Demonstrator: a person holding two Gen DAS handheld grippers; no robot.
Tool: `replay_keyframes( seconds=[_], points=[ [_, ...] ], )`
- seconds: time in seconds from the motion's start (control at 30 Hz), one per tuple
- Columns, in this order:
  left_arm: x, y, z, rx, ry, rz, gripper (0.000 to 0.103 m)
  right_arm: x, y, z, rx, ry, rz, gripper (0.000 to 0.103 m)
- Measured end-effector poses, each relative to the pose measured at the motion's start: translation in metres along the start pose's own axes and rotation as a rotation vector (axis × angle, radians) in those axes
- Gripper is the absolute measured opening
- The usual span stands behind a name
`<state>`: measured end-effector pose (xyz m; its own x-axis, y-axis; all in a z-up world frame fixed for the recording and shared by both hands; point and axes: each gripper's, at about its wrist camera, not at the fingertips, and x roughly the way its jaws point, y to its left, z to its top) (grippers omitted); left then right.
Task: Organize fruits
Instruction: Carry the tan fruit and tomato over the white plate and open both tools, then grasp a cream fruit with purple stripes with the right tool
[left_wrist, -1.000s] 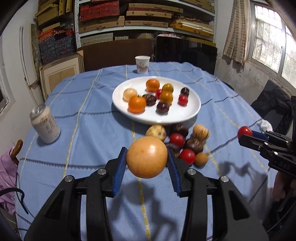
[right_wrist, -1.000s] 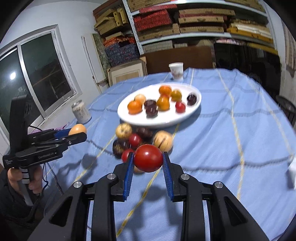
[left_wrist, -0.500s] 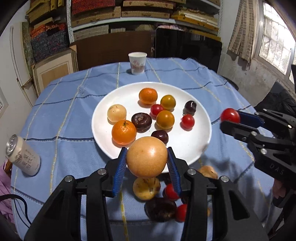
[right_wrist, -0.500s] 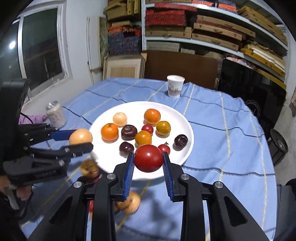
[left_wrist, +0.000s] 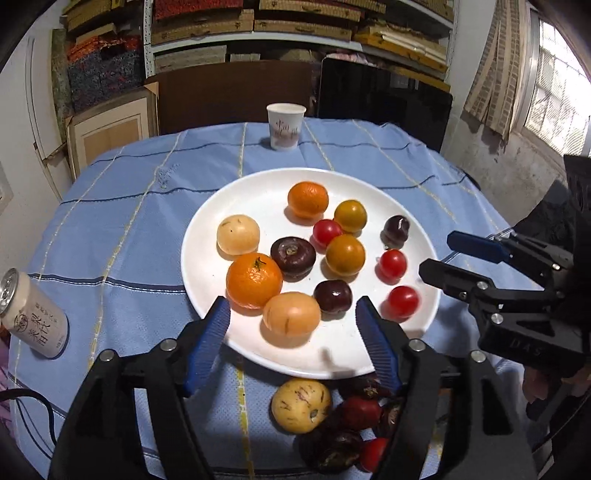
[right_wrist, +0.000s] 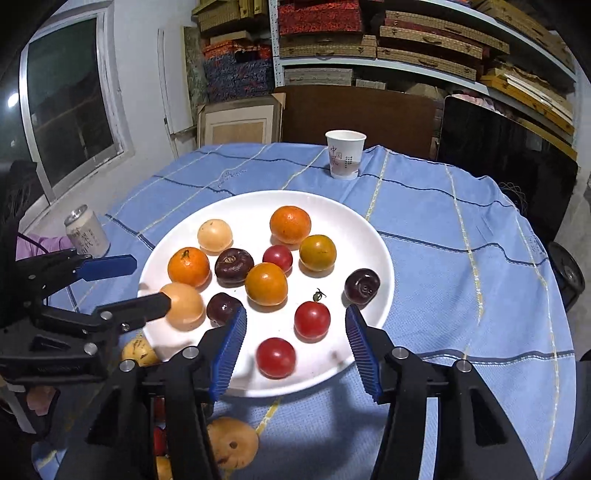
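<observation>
Both the left gripper (left_wrist: 291, 325) and right gripper (right_wrist: 295, 343) hang spread and empty over the white plate (left_wrist: 207, 236); a pale orange fruit (left_wrist: 291, 314) lies at its 6 o'clock, a red tomato (right_wrist: 276, 357) at 5.

Both wrist views close above plate (left_wrist: 207, 229) — left-side, right-side — shared.

Plate (left_wrist: 207, 236) white. Cloth (left_wrist: 122, 206) light blue, navy and cream check lines. Fruits: oranges (left_wrist: 254, 280) orange, tomatoes (left_wrist: 403, 300) red, plums (left_wrist: 293, 256) dark maroon. Finger pads (left_wrist: 207, 338) blue, ribbed.
</observation>
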<state>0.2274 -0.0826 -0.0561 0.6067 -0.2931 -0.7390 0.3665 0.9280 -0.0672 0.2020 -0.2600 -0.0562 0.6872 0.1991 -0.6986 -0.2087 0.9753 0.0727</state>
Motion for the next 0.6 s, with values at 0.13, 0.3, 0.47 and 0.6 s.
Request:
replay_keyframes(
  seconds=[0.13, 0.3, 0.47, 0.6],
  points=[
    [-0.033, 0.012, -0.016, -0.032, -0.056, -0.03, 0.081, -0.025, 0.005, -0.013, 0.014, -0.001, 0.008, 0.056],
    [-0.055, 0.034, -0.057, -0.099, -0.061, -0.052, 0.083, -0.047, 0.021, -0.06, 0.017, 0.031, 0.039, 0.056],
    [-0.045, 0.029, -0.087, -0.05, -0.002, 0.014, 0.083, -0.031, 0.032, -0.085, 0.036, 0.079, 0.023, 0.056],
    [-0.047, 0.009, -0.101, 0.065, -0.018, 0.024, 0.083, -0.018, 0.036, -0.079, 0.065, 0.082, 0.032, 0.056]
  ],
)
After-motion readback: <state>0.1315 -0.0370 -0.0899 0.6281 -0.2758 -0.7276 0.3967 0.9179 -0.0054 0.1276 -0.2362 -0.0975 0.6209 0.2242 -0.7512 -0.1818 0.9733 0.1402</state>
